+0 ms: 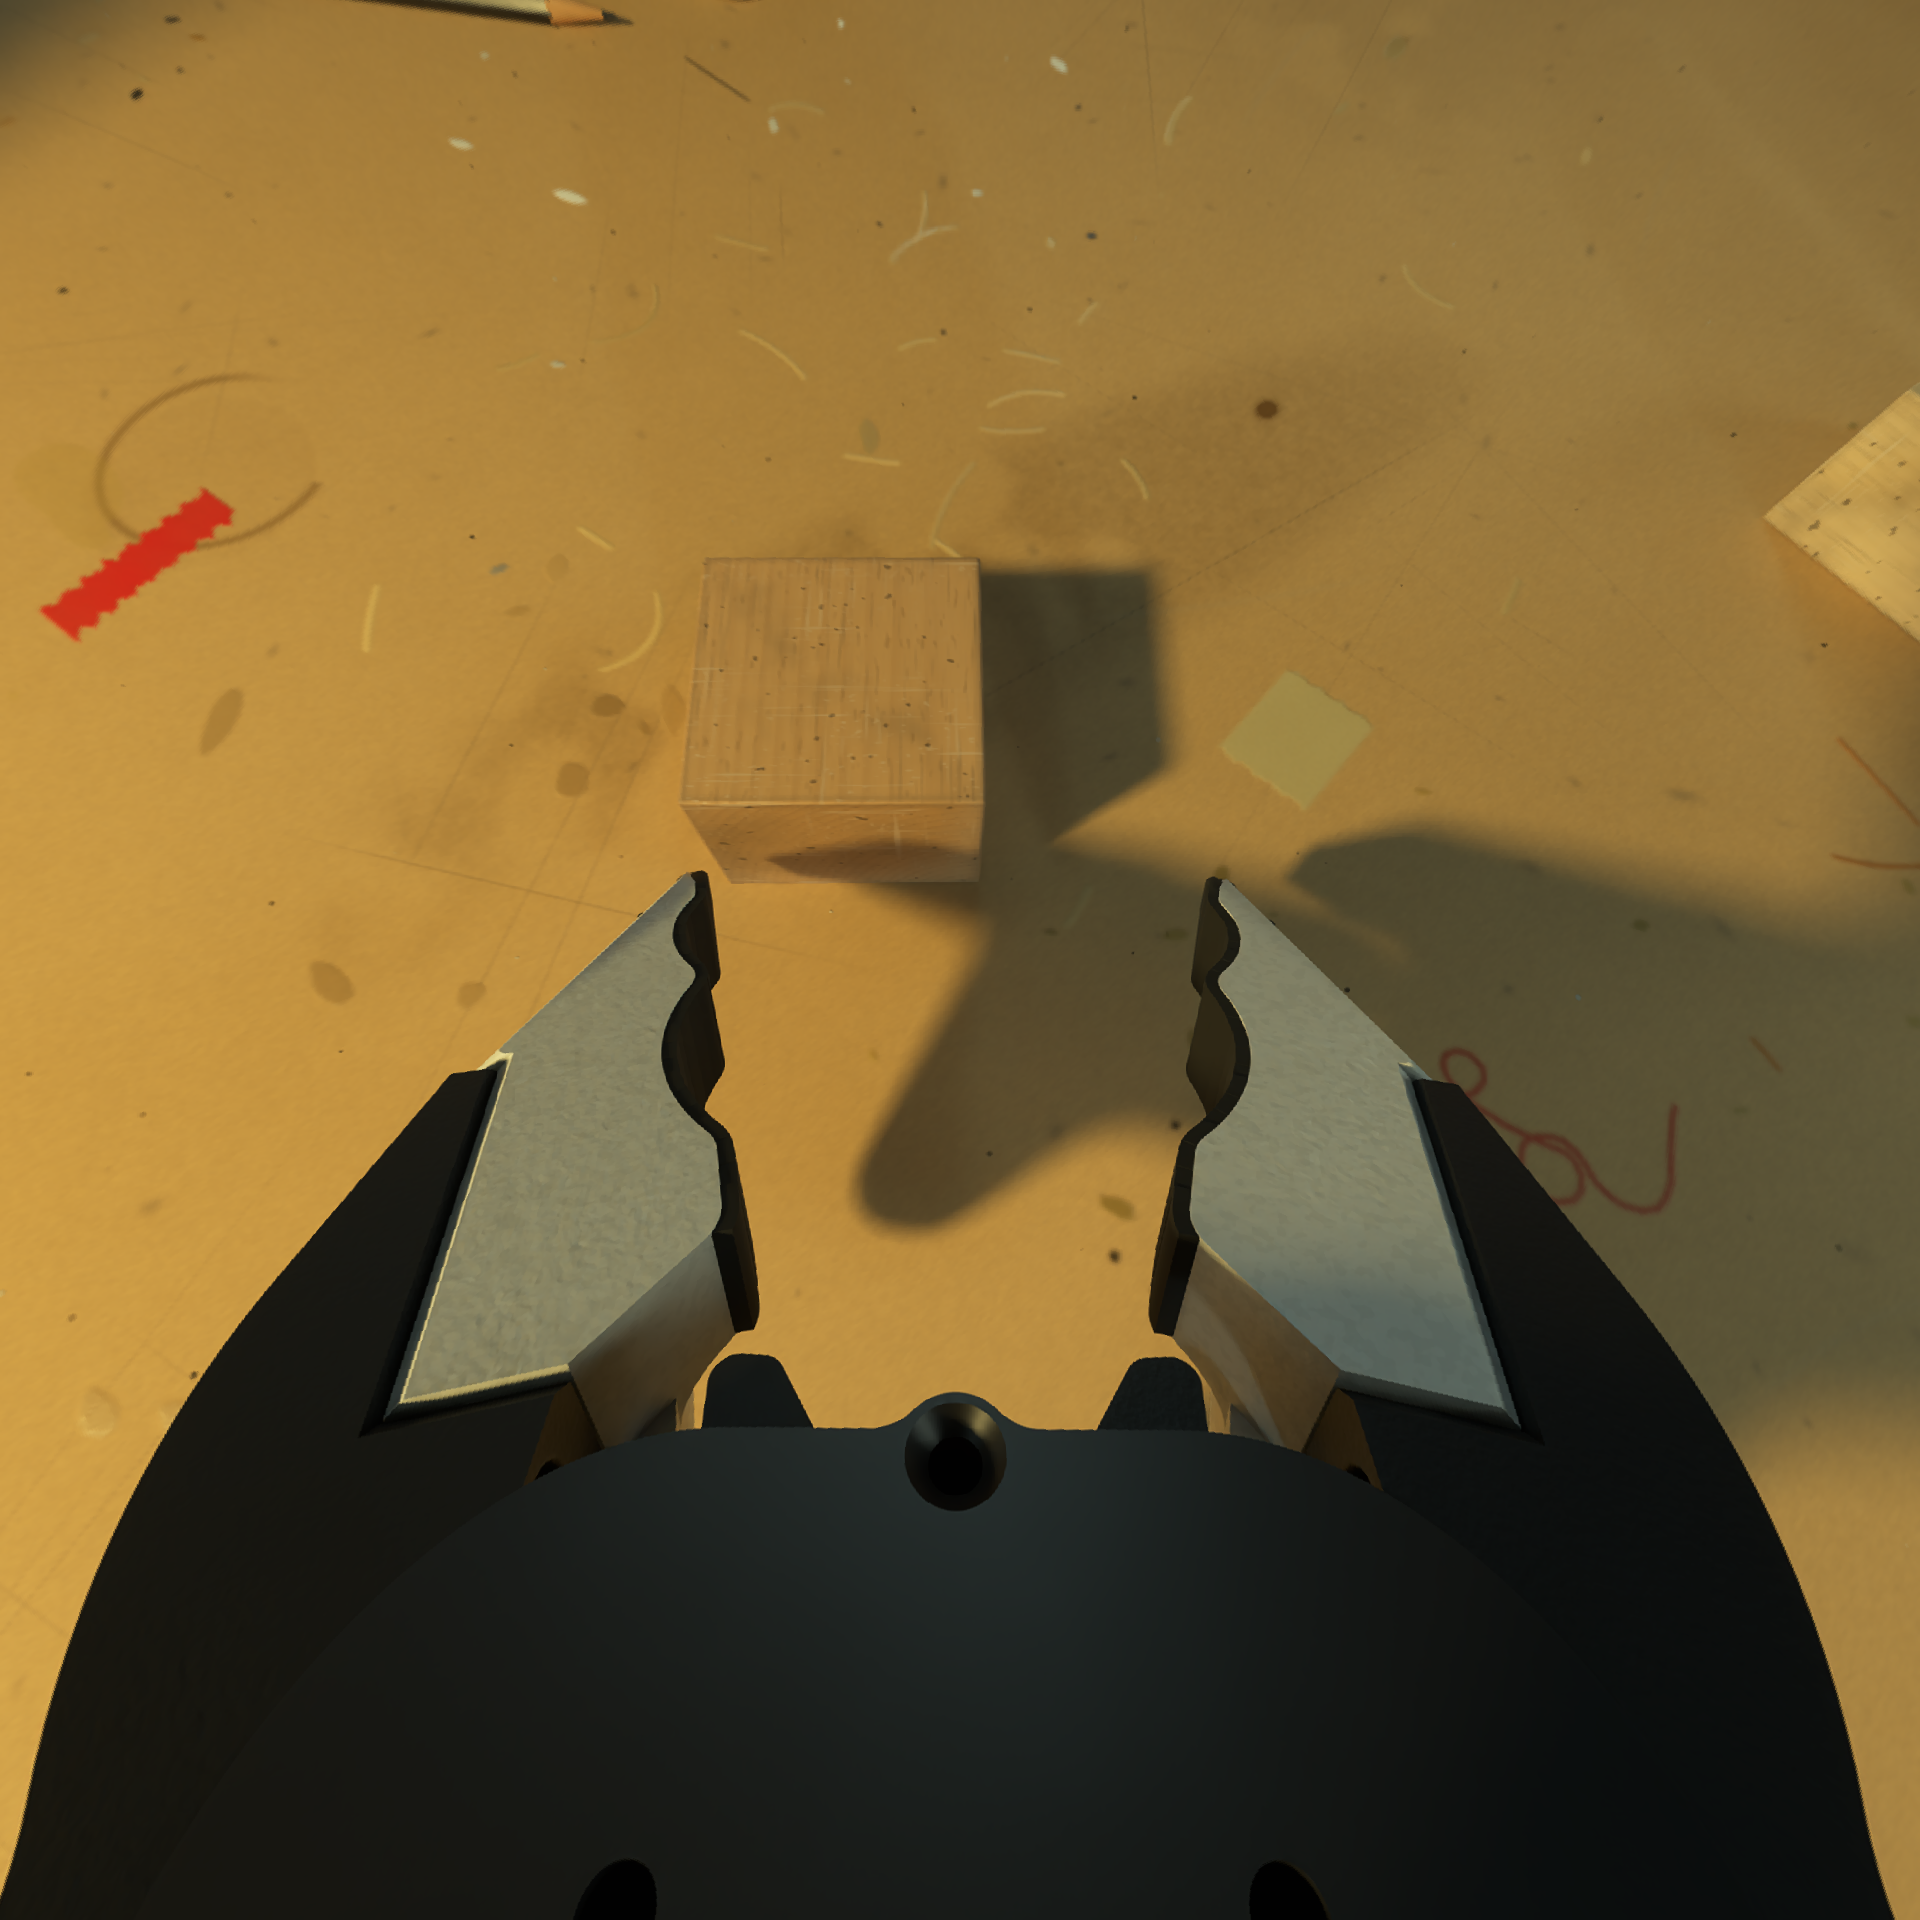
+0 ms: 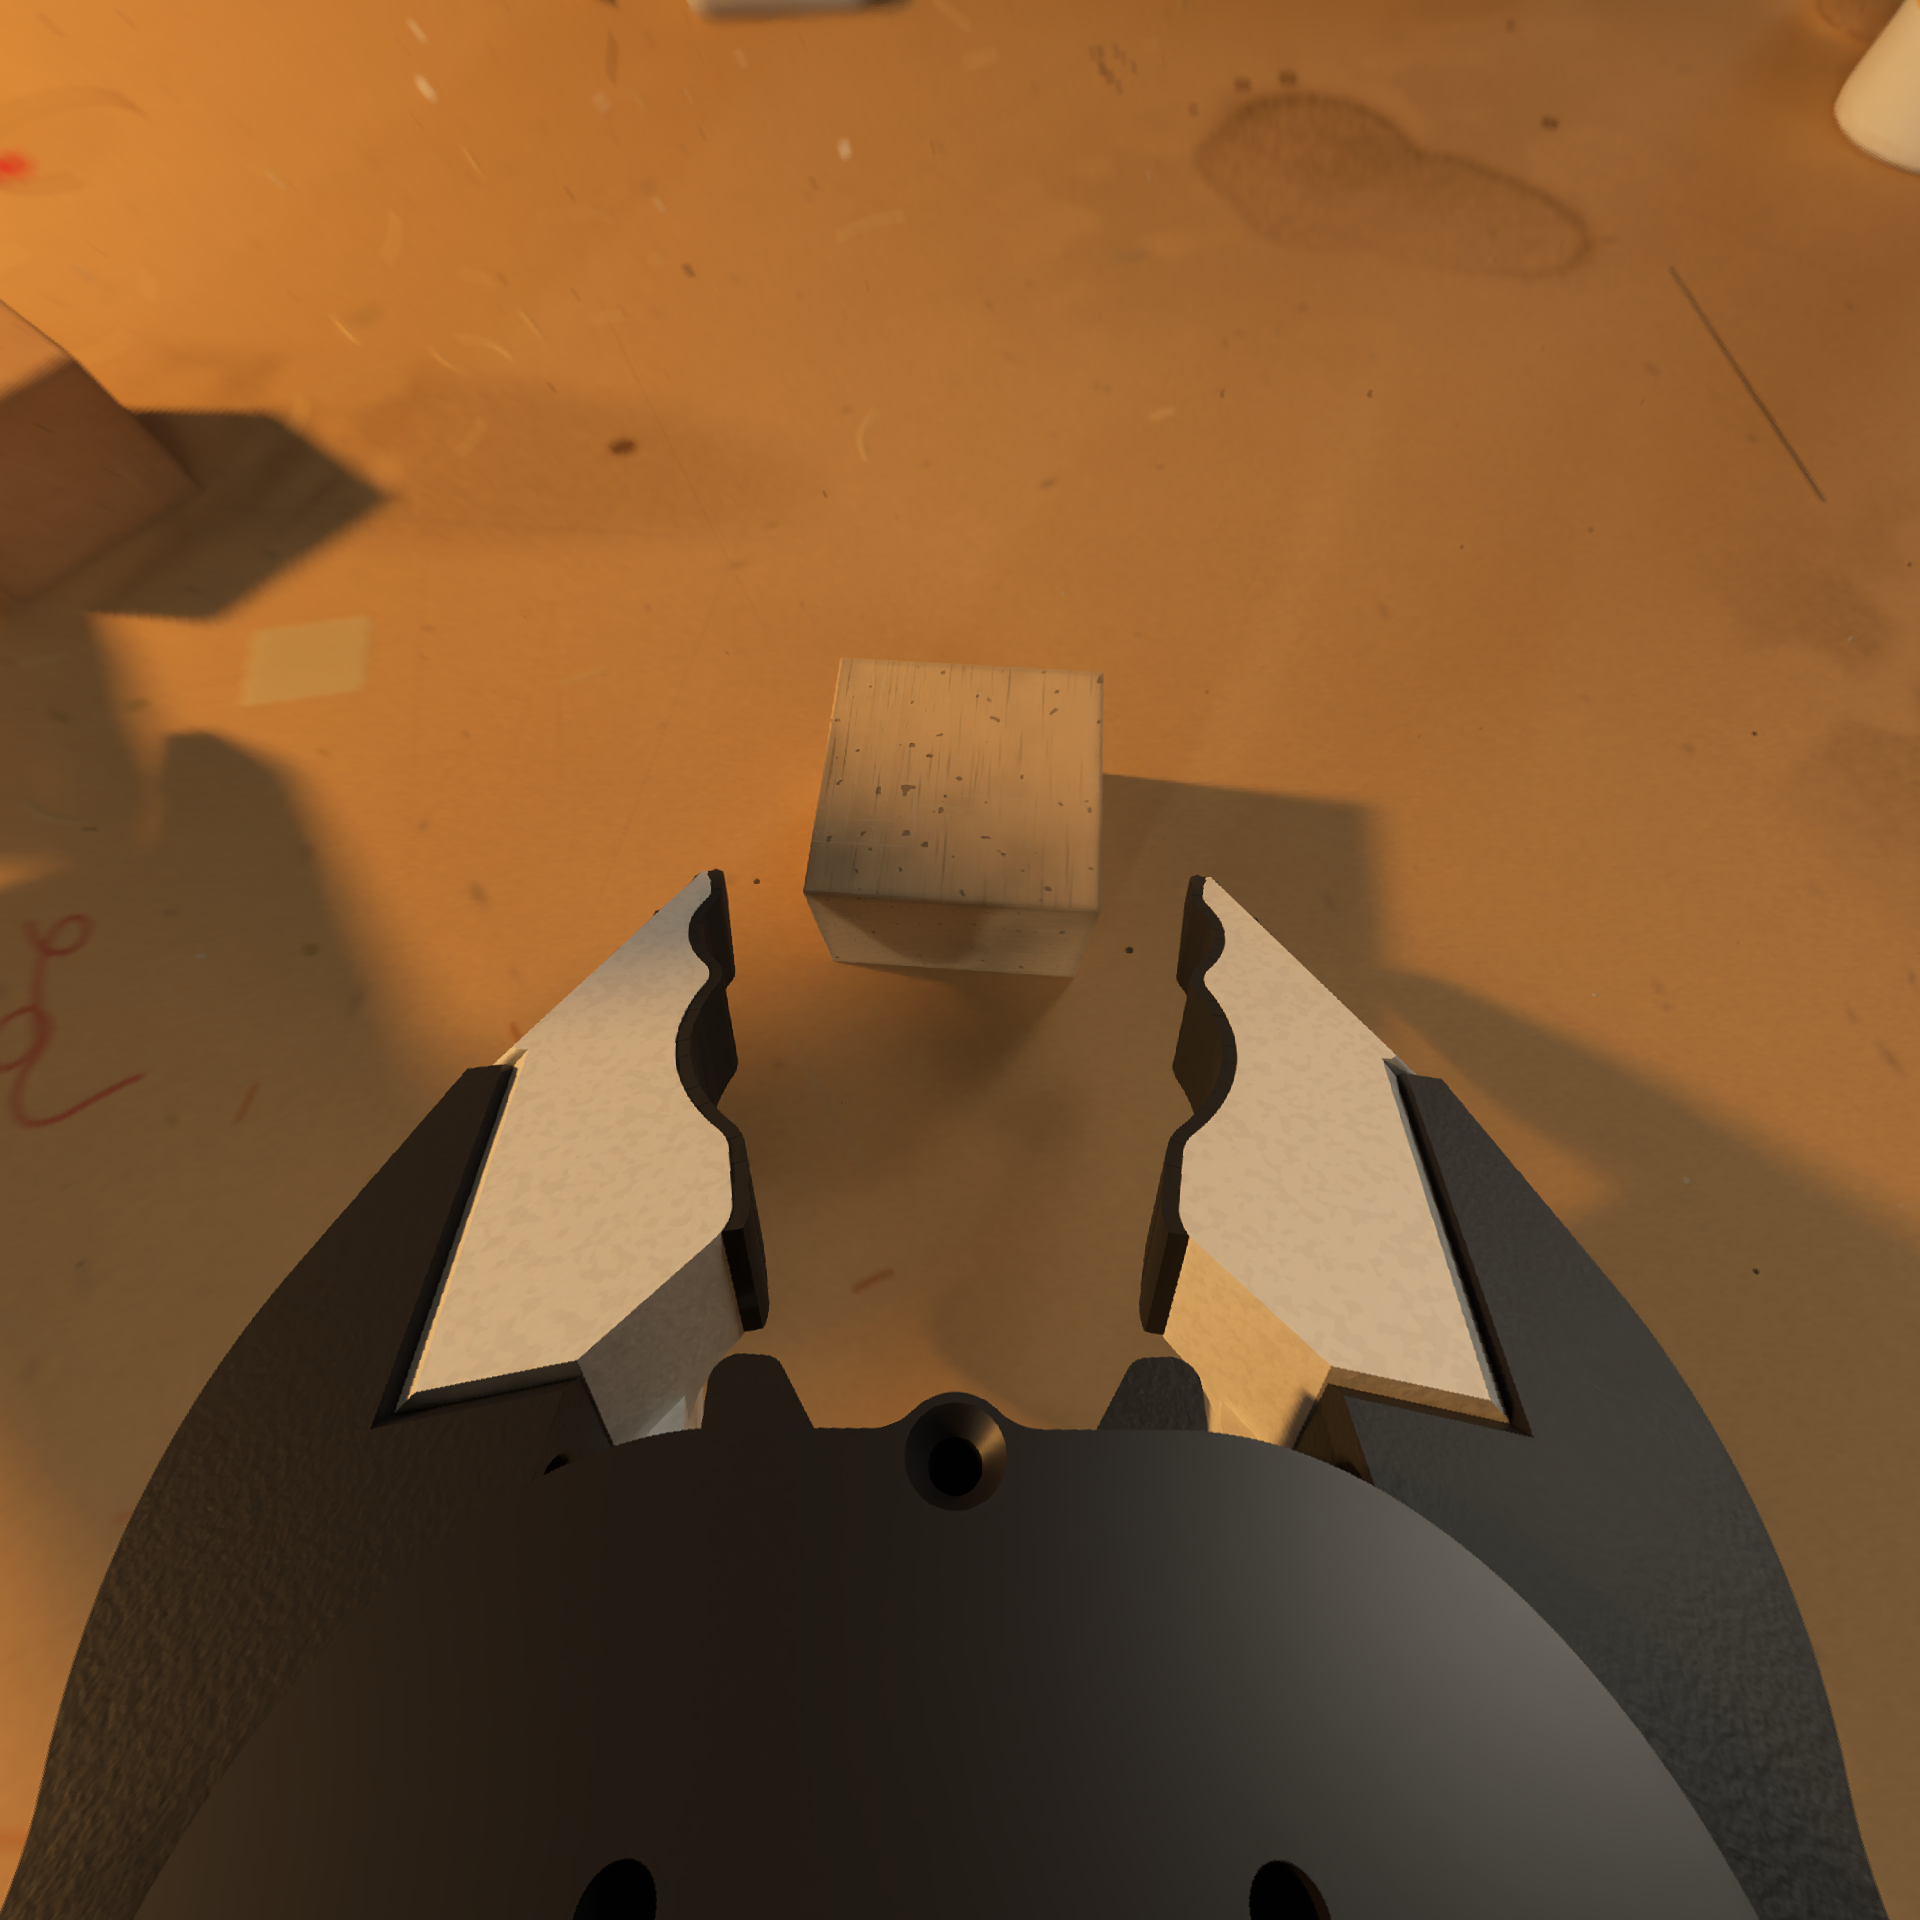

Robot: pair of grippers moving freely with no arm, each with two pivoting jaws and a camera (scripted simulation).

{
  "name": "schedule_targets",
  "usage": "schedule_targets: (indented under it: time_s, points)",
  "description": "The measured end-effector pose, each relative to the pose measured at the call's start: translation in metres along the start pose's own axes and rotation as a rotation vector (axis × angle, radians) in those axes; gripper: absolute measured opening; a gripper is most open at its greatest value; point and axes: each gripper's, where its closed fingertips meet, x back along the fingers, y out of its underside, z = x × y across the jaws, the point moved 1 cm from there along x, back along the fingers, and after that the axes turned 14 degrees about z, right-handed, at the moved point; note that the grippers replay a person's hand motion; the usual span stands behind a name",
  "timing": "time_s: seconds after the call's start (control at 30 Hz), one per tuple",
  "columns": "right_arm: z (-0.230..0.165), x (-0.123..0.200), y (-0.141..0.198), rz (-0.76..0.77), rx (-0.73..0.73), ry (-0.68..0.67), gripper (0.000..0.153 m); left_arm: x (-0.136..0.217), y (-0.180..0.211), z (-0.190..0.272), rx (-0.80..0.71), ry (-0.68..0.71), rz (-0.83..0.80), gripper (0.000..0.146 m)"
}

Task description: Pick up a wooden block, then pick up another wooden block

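Note:
In the left wrist view a light wooden block (image 1: 831, 717) stands on the tan tabletop, just ahead of my left gripper (image 1: 956, 883) and a little left of its centre line. The left gripper is open and empty. A second wooden block (image 1: 1860, 520) shows at the right edge. In the right wrist view a wooden block (image 2: 961, 800) stands between and just ahead of the fingertips of my right gripper (image 2: 956, 881), touching neither finger. The right gripper is open and empty. Another block (image 2: 73, 478) shows at the left edge.
A red tape strip (image 1: 135, 566) lies at the left, a pale square patch (image 1: 1294, 738) right of the block, and a pencil (image 1: 540, 10) at the top edge. A white object (image 2: 1886, 94) stands at the top right. The tabletop (image 2: 1455, 520) is scuffed and stained.

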Motion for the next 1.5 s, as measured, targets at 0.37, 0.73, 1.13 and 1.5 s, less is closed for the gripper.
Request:
schedule_targets:
  time_s: [0.37, 0.73, 1.13, 1.5]
  points:
    - [0.000, -0.026, 0.012, -0.160, -0.024, 0.079, 0.076, -0.022, 0.001, 0.013, -0.029, -0.009, -0.064, 0.091]
    - [0.011, -0.020, -0.001, -0.070, -0.047, 0.042, 0.062, -0.015, -0.020, 0.003, 0.074, 0.130, -0.011, 0.099]
    - [-0.006, 0.007, -0.032, -0.019, 0.050, 0.012, 0.062, -0.040, -0.005, -0.023, -0.042, -0.062, -0.008, 0.078]
    - [-0.127, 0.023, -0.068, -0.023, -0.059, -0.316, 0.062, -0.032, -0.007, -0.050, -0.039, -0.113, 0.047, 0.065]
